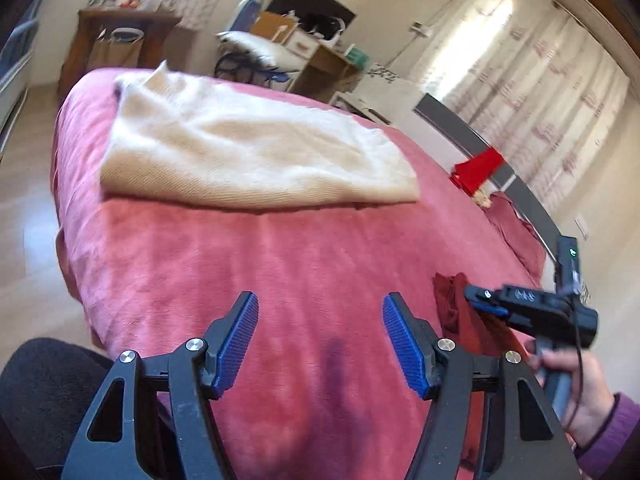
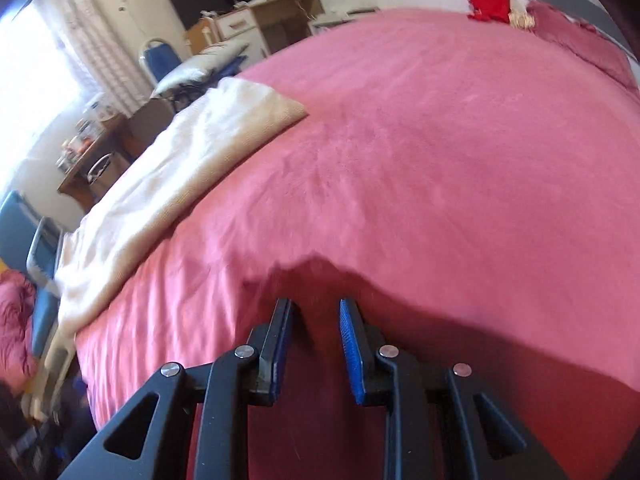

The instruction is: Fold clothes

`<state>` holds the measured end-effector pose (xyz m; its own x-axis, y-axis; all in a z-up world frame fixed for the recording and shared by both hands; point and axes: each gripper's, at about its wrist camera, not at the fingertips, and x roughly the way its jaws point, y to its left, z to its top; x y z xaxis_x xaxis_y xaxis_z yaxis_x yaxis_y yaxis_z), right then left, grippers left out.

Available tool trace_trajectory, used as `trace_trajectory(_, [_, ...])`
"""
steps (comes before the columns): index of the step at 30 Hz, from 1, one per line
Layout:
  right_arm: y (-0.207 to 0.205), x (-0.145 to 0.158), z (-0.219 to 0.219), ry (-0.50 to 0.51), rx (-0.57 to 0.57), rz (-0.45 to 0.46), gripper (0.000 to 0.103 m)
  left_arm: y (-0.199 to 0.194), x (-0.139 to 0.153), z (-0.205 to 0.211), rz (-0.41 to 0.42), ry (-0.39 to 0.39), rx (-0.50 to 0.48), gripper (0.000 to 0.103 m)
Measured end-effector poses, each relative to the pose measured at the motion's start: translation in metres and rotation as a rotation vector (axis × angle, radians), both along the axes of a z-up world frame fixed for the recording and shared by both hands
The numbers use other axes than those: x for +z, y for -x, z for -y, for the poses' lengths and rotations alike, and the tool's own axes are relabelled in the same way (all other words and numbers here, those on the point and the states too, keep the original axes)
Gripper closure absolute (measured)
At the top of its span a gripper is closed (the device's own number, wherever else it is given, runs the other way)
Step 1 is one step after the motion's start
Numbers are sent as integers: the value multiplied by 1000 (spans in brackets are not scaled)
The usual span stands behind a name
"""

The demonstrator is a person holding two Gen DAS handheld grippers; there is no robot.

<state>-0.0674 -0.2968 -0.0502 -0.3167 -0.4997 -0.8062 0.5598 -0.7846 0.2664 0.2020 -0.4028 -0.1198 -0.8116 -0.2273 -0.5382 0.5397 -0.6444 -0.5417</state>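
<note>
A folded cream knit garment lies at the far end of the pink bedspread; in the right wrist view this cream garment lies along the left edge of the bedspread. My left gripper hovers open above bare bedspread, nothing between its blue pads. My right gripper is at the right, held by a hand, shut on a dark red garment. Seen from the right wrist, the right gripper pinches a raised fold of that red garment, which spreads below the fingers.
A bright red item and a pink pillow lie by the grey headboard. Past the bed's far end stand a chair with a pillow, a wooden desk and a wooden shelf. Curtains hang at the right.
</note>
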Motion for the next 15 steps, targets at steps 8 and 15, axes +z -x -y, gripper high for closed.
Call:
trace_trajectory(8, [-64, 36, -53, 117, -17, -10, 76, 25, 12, -29, 2, 108, -202, 36])
trace_trajectory(15, [-167, 0, -96, 23, 20, 49, 75, 22, 5, -33, 56, 90, -245, 36])
